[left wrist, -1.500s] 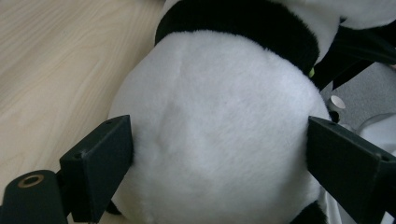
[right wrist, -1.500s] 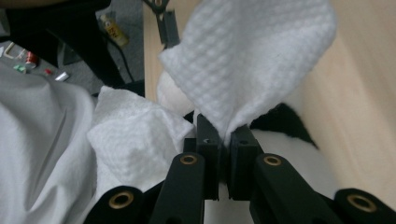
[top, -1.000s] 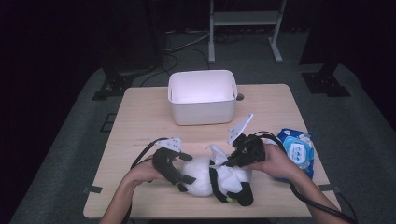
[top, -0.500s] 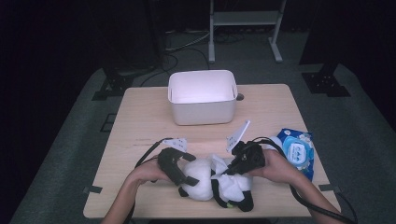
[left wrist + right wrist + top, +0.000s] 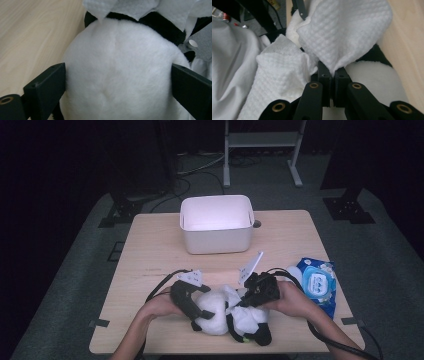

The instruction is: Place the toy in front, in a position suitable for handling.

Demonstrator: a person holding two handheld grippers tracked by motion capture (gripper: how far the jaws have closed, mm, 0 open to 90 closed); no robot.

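I see the panda [image 5: 227, 312] lying at the near edge of the table [image 5: 150, 250], at 6 o'clock from the white bin [image 5: 216, 223]. Its long axis runs roughly 10 to 4 o'clock in the high view, black parts toward the 4 o'clock end.

Left gripper [image 5: 187, 297]: jaws wide apart, one on each flank of the white body [image 5: 117, 75], pads touching the fur. I read this as a steadying hold.

Right gripper [image 5: 255, 292]: jaws together, clamped on a fold of the white wipe [image 5: 342, 32]. The wipe sits on top of the panda, at about 12 o'clock from the jaw tips in the right gripper view.

Wipe pack [image 5: 316, 282] lies at 3 o'clock from the panda, apart from it.

Judgement: a wiping stroke is in hand. The right gripper is the nearer one to the upper surface; the stroke should run along the long axis, toward the left gripper, while that one keeps the panda from sliding.
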